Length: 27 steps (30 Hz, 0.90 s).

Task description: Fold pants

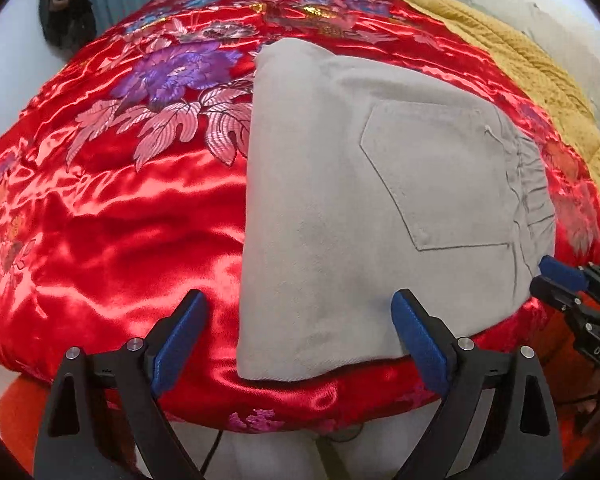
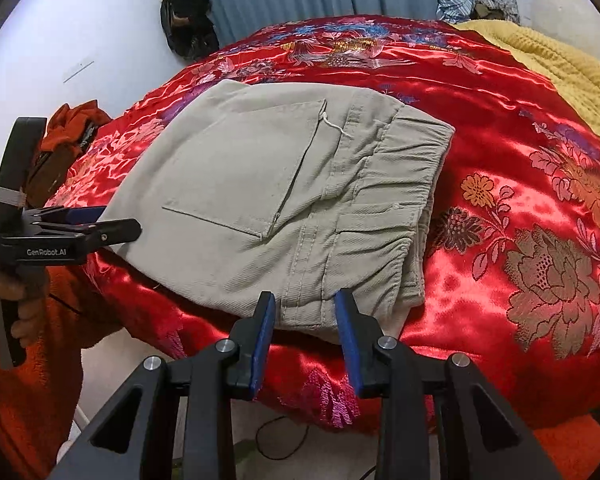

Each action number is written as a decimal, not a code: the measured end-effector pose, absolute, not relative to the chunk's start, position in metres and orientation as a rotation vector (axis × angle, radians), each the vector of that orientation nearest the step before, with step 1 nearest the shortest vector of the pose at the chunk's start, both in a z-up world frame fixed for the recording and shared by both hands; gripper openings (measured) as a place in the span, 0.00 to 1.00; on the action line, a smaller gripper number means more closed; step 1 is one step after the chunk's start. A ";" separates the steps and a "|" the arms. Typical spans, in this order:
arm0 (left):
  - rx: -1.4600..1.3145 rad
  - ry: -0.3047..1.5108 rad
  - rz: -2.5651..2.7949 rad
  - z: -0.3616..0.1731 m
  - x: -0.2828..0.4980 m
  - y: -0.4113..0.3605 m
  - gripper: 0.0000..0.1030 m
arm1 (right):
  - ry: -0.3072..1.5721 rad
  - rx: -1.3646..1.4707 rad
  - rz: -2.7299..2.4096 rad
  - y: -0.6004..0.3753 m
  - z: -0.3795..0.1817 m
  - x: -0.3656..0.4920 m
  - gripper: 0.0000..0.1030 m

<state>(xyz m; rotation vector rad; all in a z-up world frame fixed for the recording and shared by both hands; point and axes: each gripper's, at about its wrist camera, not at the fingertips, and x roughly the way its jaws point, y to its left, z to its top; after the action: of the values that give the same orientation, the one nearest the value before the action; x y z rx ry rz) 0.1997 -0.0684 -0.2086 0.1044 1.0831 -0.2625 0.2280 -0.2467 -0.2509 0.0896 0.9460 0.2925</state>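
Note:
The beige-grey pants [image 1: 380, 208] lie folded into a compact rectangle on the red satin bedspread [image 1: 120, 240], back pocket up and elastic waistband to the right. My left gripper [image 1: 300, 304] is open wide, and its right finger hangs over the pants' near left corner with nothing between the pads. In the right wrist view the pants [image 2: 260, 184] fill the middle. My right gripper [image 2: 305, 304] hovers at their near edge by the waistband, its jaws partly apart and not pinching cloth. The left gripper [image 2: 120, 222] shows at the pants' left edge, the right gripper [image 1: 556, 280] at their right corner.
A mustard-yellow blanket [image 2: 560, 64] covers the bed's far right. A dark bag [image 2: 188, 12] hangs on the wall by blue curtains. Crumpled clothes [image 2: 476, 0] lie at the far end. A person's orange sleeve [image 2: 40, 380] and hand hold the left gripper. The floor lies below the bed's near edge.

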 end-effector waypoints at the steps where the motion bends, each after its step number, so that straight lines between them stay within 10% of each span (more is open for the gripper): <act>1: 0.105 1.082 -0.262 -0.209 0.200 -0.068 0.92 | 0.946 0.090 0.291 -0.246 -0.251 0.228 0.32; 18: 0.058 1.093 -0.319 -0.193 0.191 -0.052 0.93 | 0.906 0.182 0.330 -0.262 -0.238 0.222 0.32; 22: -0.035 1.066 -0.362 -0.175 0.205 -0.025 0.93 | 0.789 0.412 0.326 -0.311 -0.215 0.219 0.60; 27: -0.194 1.143 -0.475 -0.183 0.243 -0.012 0.92 | 0.856 0.667 0.414 -0.359 -0.227 0.253 0.60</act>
<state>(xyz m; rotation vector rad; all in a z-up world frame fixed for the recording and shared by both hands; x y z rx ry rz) 0.2427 -0.0120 -0.1829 -0.1940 1.1425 -0.4753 0.2531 -0.3592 -0.2270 0.6670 0.8561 0.4136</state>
